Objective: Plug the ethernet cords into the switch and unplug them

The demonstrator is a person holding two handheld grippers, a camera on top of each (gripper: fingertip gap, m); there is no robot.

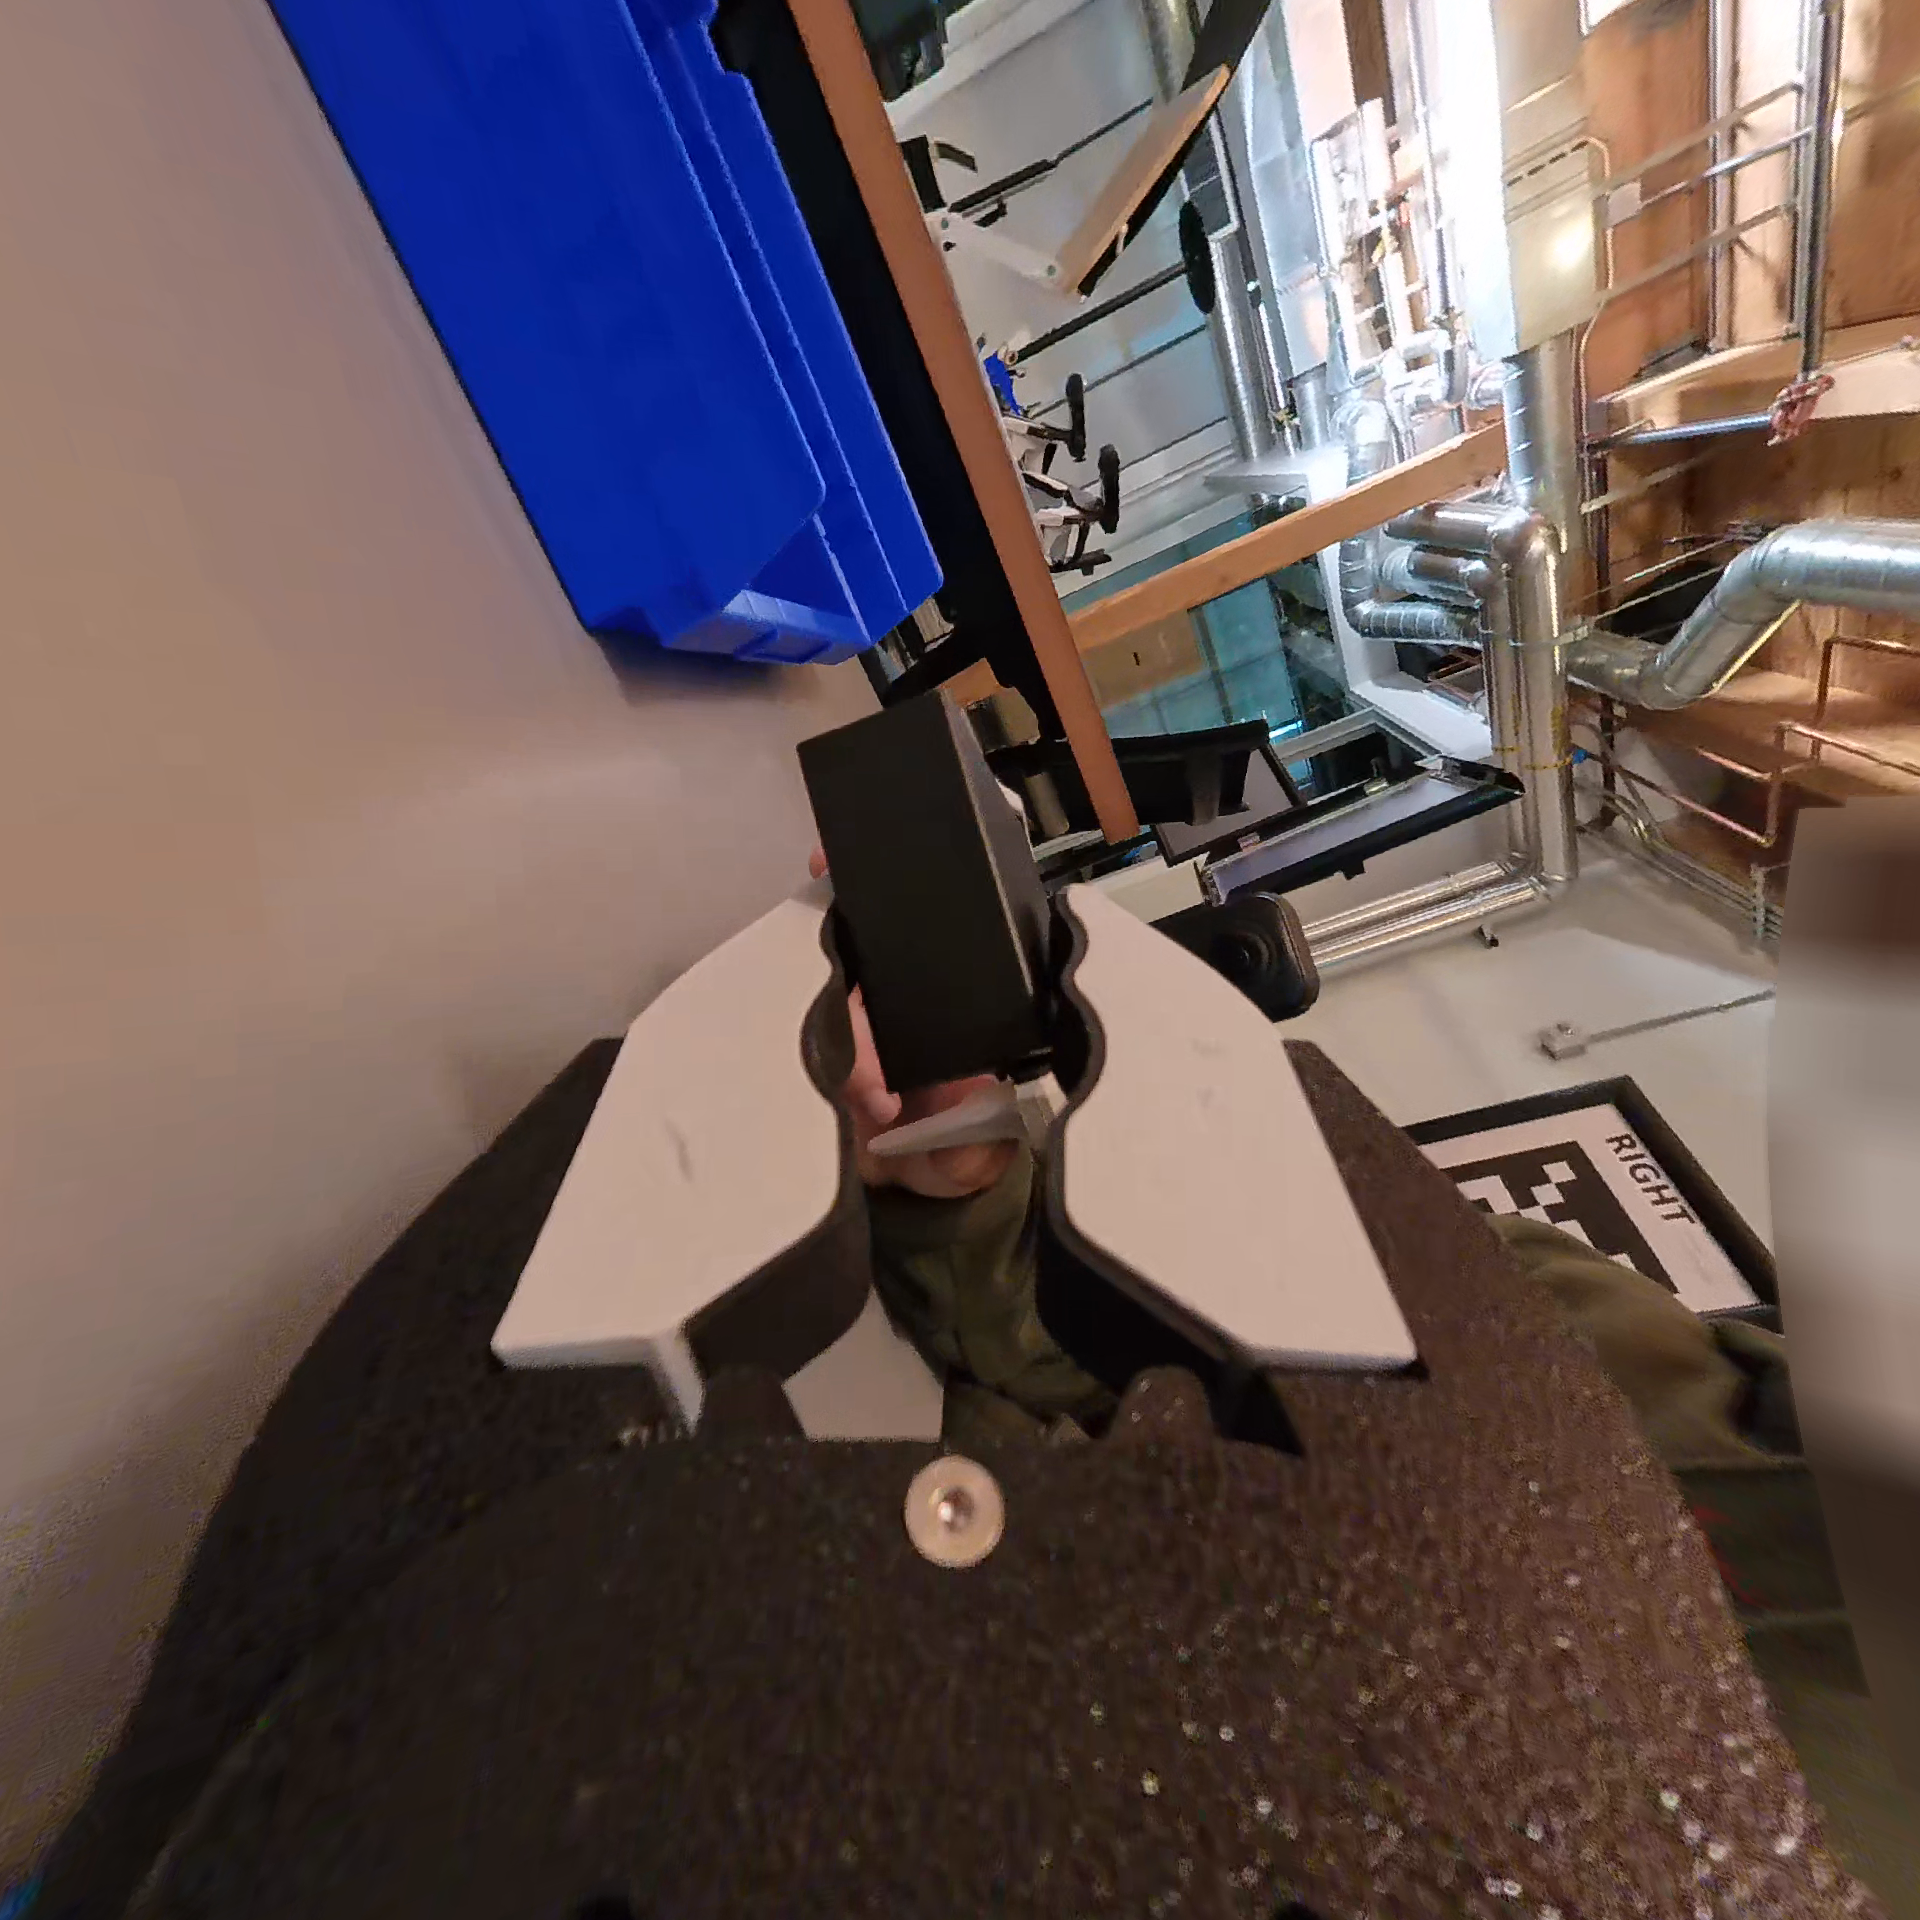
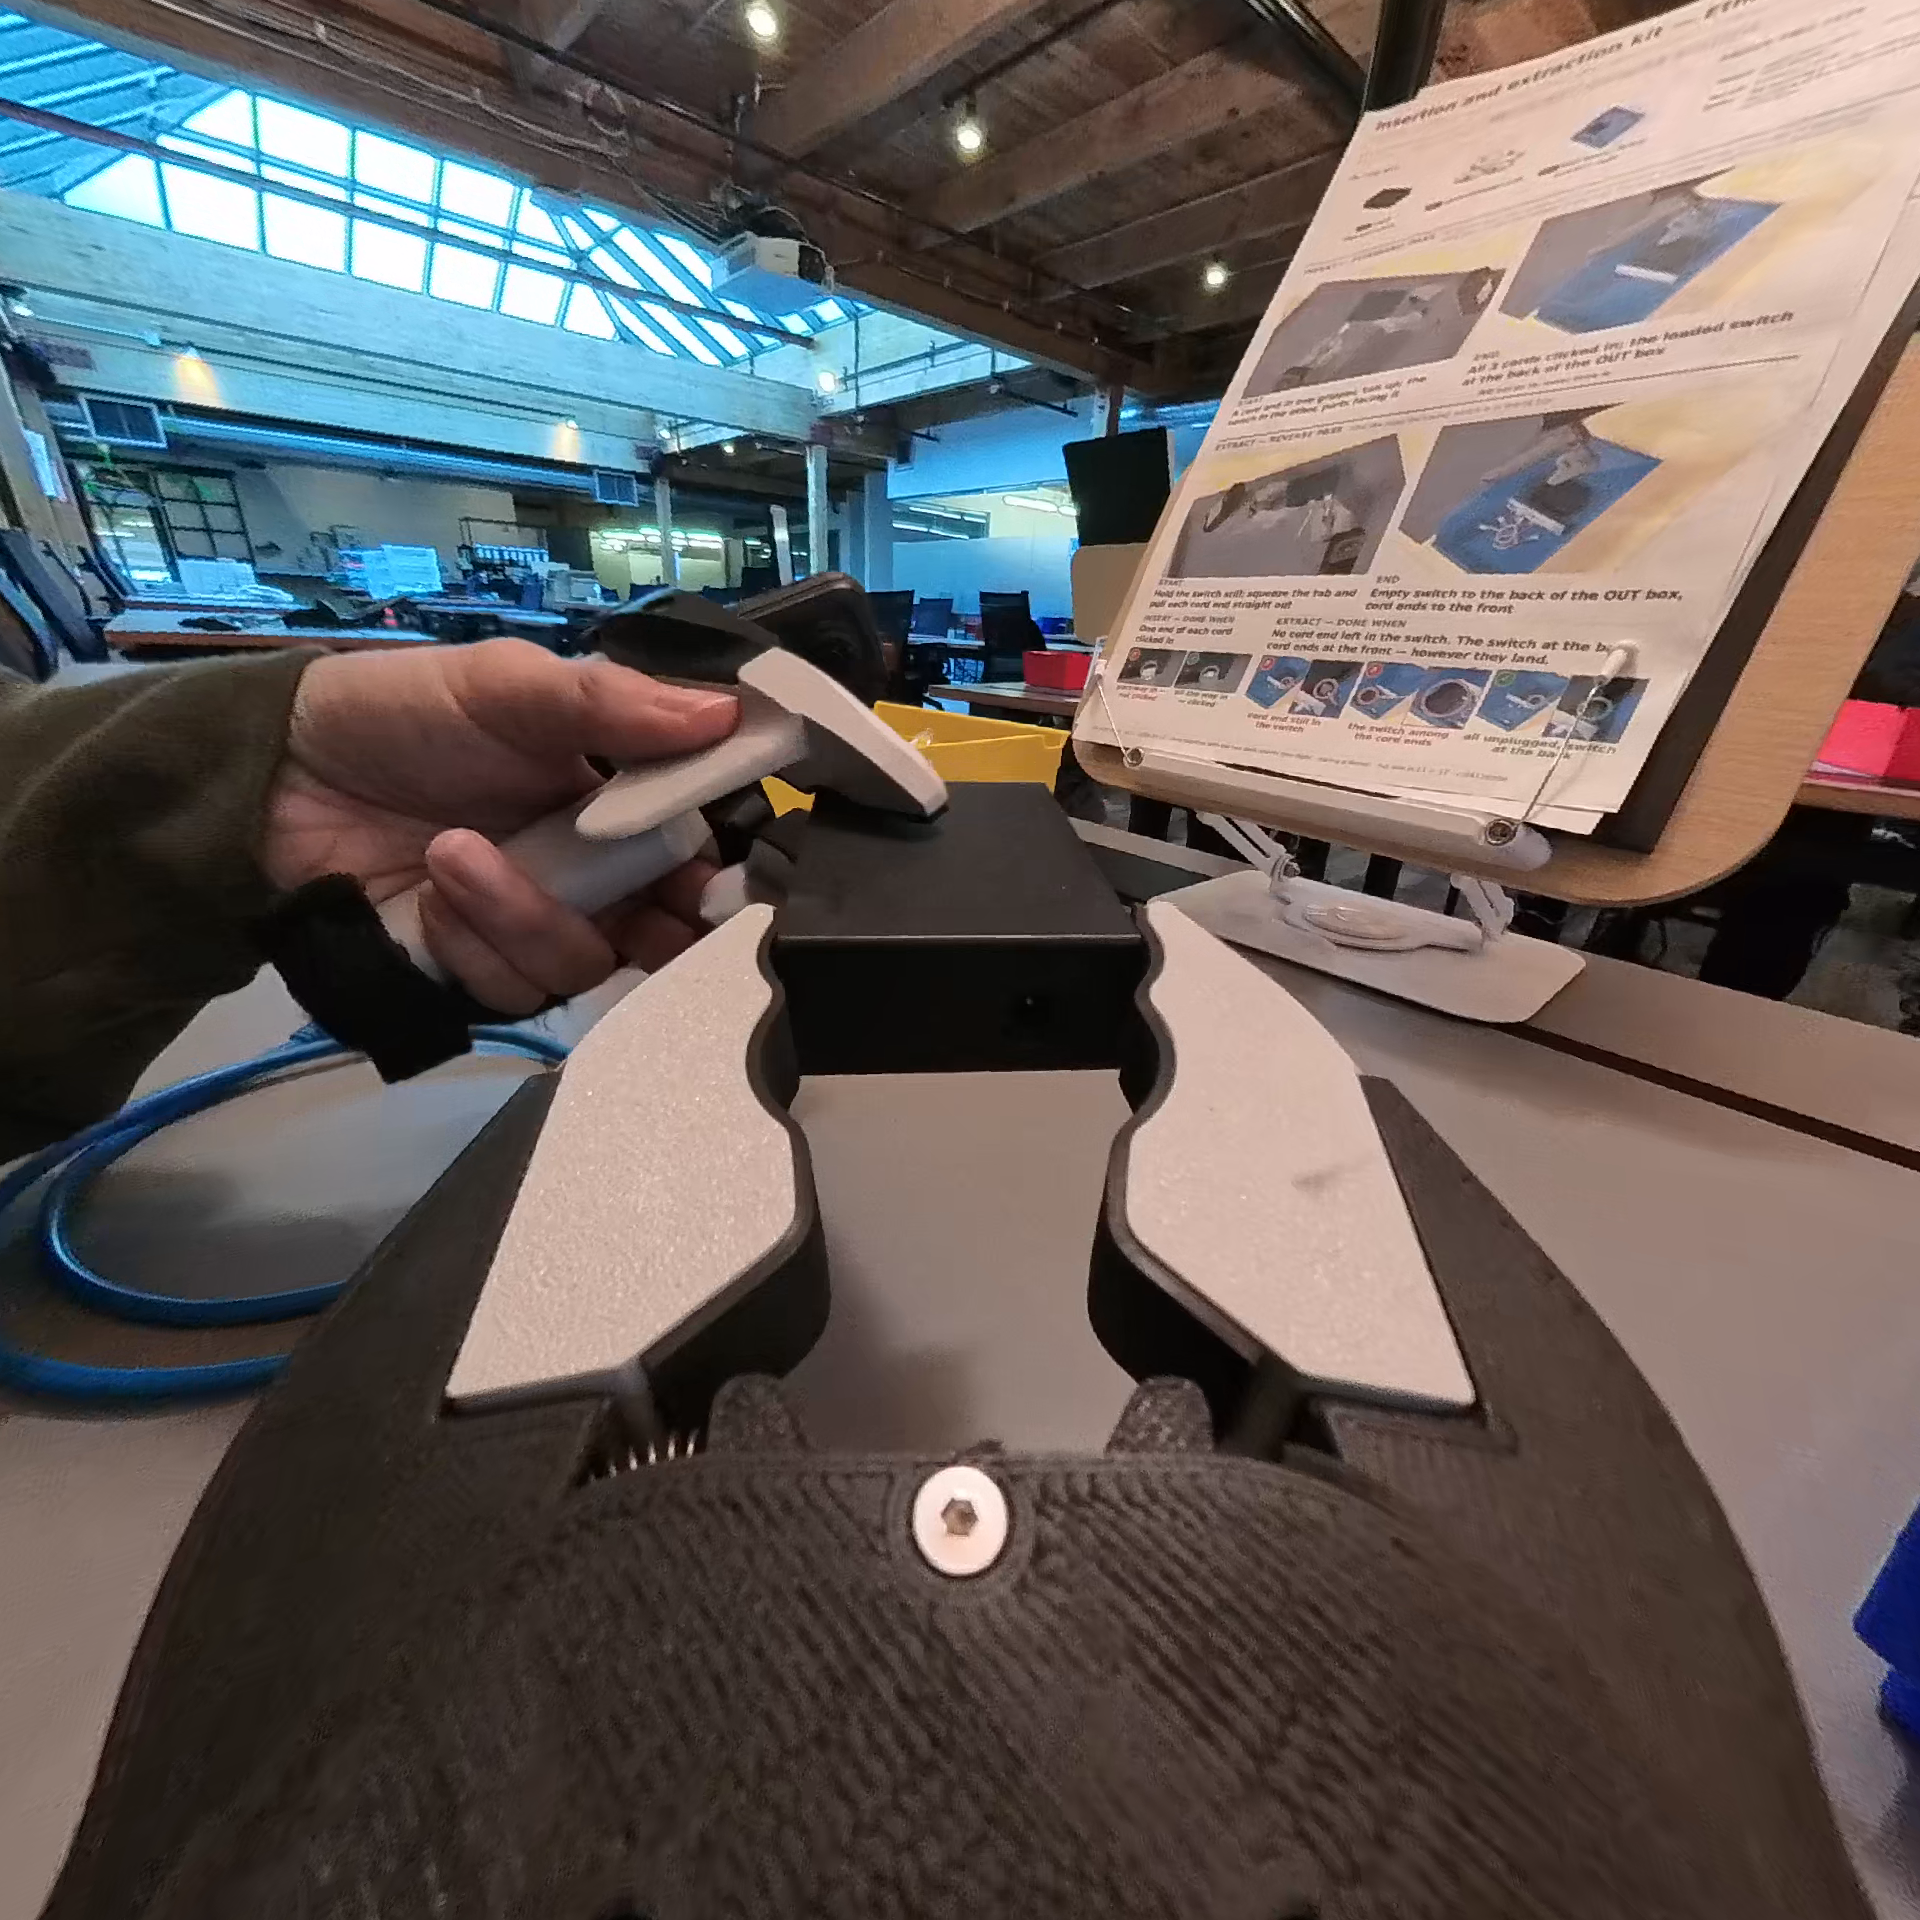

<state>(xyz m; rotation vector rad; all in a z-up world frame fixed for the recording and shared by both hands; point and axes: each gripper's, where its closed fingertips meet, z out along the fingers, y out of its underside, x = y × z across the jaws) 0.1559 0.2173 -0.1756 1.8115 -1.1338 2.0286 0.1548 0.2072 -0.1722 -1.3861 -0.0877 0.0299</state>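
Both grippers close on the black switch (image 2: pixel 956 914) at frame centre. In the right wrist view the right gripper (image 2: pixel 958 935) clamps the near end across the box's width, so the box's long axis runs straight away from it. From the left, the left gripper (image 1: pixel 951 971) pinches the far part top and bottom. A blue cord (image 2: pixel 156 1247) lies loose at lower left, nearer the left hand (image 2: pixel 488 810).

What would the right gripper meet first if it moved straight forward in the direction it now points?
Nothing new: the black switch already sits between the right gripper fingertips. Pushed on, it would slide deeper between the fingers.
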